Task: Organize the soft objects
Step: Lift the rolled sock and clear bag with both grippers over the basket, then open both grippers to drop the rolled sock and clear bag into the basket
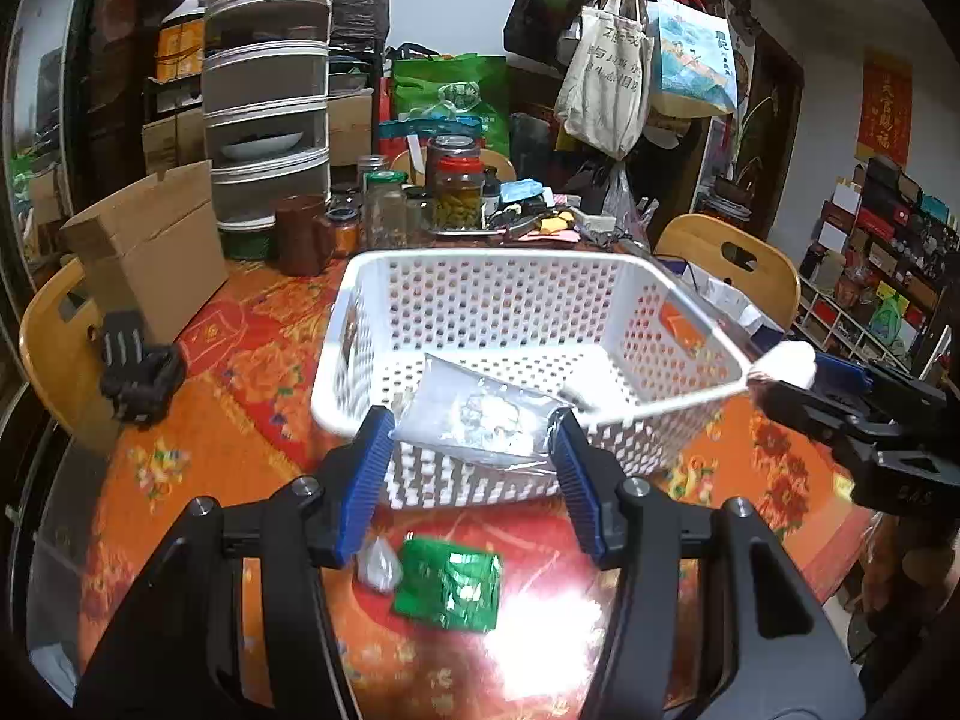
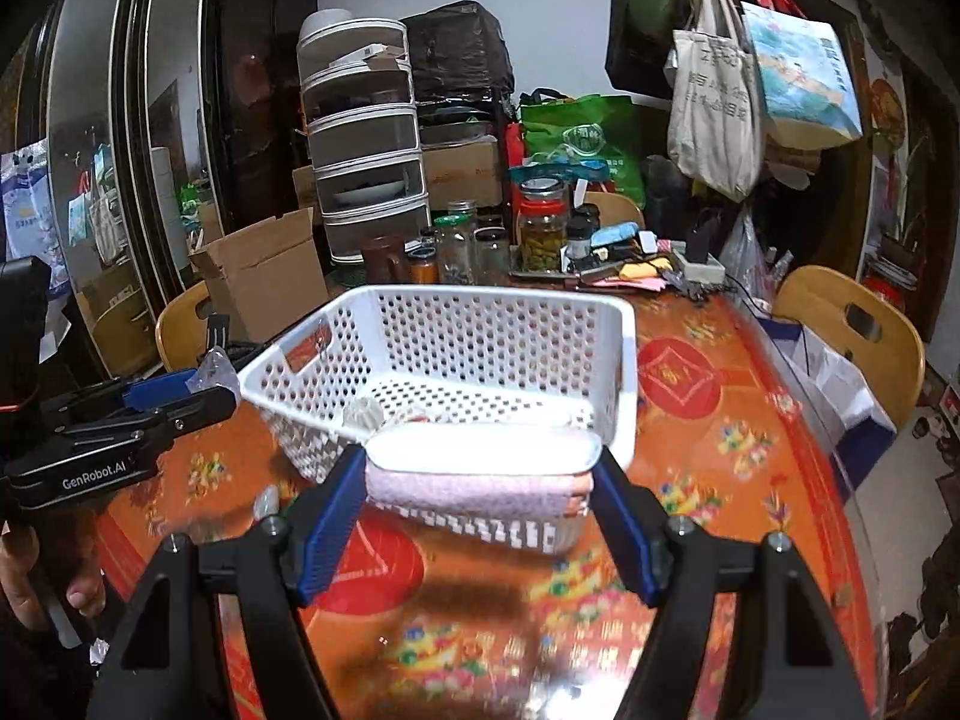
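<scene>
Spanning right gripper (image 2: pixel 480 480): pink towel (image 2: pixel 480 489)

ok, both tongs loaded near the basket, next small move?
Probably carry both forward over the basket rim, then release. Left tongs hold a clear packet, right tongs a folded towel; both loads sit at the near rim, not yet inside.
</scene>
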Tool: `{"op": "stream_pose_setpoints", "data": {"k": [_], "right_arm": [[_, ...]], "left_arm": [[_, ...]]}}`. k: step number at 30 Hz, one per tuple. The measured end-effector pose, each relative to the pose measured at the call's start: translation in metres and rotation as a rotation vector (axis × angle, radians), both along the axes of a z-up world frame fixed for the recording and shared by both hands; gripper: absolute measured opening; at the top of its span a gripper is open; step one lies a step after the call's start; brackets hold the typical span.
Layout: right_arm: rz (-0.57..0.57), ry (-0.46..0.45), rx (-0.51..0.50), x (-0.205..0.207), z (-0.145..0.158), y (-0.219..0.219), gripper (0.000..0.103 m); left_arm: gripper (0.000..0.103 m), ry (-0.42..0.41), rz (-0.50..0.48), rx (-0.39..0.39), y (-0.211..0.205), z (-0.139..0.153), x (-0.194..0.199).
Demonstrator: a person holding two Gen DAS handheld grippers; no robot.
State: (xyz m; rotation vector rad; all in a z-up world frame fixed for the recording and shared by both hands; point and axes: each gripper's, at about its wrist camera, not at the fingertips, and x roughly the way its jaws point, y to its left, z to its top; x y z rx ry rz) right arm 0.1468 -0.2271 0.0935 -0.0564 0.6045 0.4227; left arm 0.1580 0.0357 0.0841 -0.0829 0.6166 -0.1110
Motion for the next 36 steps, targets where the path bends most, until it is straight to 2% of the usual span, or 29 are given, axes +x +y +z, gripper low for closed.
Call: {"op": "stream_pose_setpoints", "data": {"k": [6,12,17,22,29,36], "right_arm": [[0.015,0.027,-0.016,0.039,0.012,0.016,0.073],[0.003,0.077,-0.026,0.074,0.005,0.024,0.073],[-0.007,0.141,-0.049,0.110,-0.011,0.031,0.073],[0.017,0.229,-0.098,0.136,-0.036,0.044,0.073],[0.016,0.302,-0.145,0.159,-0.058,0.055,0.073],[0.003,0.293,-0.183,0.167,-0.059,0.060,0.074]], "left_arm": [[0.051,0.033,-0.015,0.004,-0.006,0.015,0.043],[0.051,0.085,-0.013,-0.006,-0.011,0.015,0.091],[0.051,0.157,0.007,0.006,-0.013,0.003,0.138],[0.051,0.281,0.003,0.021,-0.016,-0.024,0.186],[0.051,0.366,0.012,0.077,-0.023,-0.055,0.217],[0.052,0.390,0.005,0.089,-0.026,-0.064,0.223]]}}
